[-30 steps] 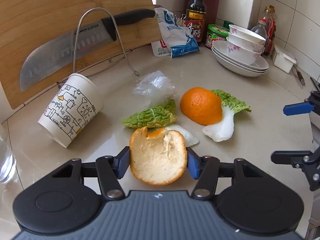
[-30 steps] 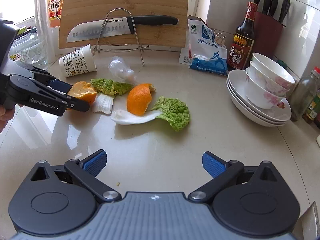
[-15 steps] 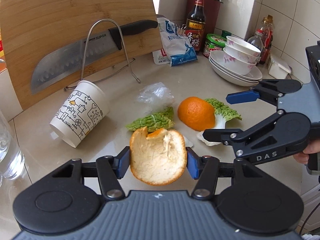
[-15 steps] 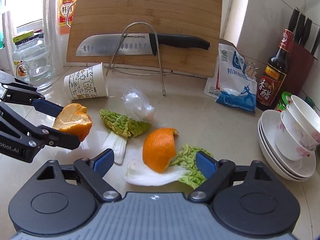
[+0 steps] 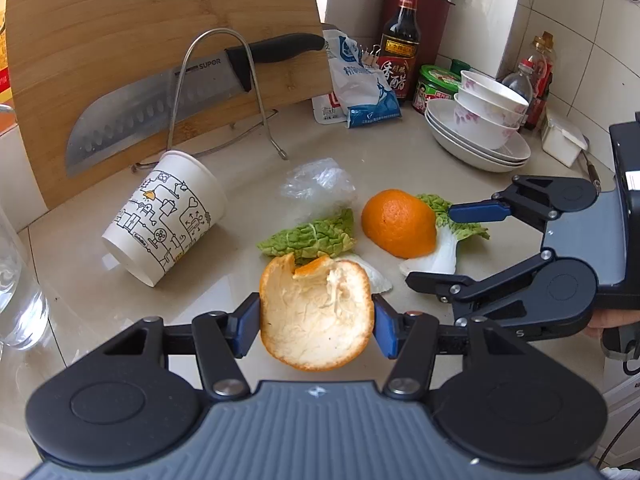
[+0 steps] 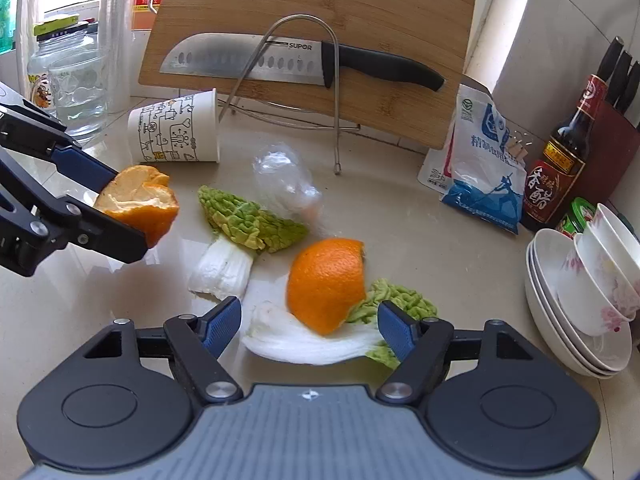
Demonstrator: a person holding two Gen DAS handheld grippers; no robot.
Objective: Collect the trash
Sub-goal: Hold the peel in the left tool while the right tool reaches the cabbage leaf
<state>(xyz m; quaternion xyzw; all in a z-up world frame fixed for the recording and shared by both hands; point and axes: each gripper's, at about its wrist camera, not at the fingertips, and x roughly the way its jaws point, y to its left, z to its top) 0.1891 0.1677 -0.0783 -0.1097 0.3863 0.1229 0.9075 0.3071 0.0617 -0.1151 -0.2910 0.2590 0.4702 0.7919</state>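
Observation:
My left gripper [image 5: 316, 324] is shut on a cupped orange peel [image 5: 316, 312] and holds it above the counter; it also shows in the right wrist view [image 6: 138, 204]. My right gripper [image 6: 310, 322] is open, its jaws either side of a second orange peel [image 6: 326, 280] lying on a cabbage leaf [image 6: 400, 300]. From the left wrist view the right gripper [image 5: 440, 248] sits just right of that peel [image 5: 398, 222]. Another cabbage leaf [image 6: 248, 220], a crumpled clear plastic bag [image 6: 286, 180] and a tipped paper cup [image 6: 176, 132] lie on the counter.
A cutting board with a knife [image 6: 300, 60] on a wire rack stands at the back. Stacked bowls and plates [image 6: 584, 300] are at the right, with a vinegar bottle [image 6: 560, 168] and a salt bag [image 6: 480, 160]. Glass jars [image 6: 76, 92] stand at the left.
My right gripper has moved forward and down so its open jaws now flank the second orange peel. My left gripper has stayed shut on its peel, lifted slightly.

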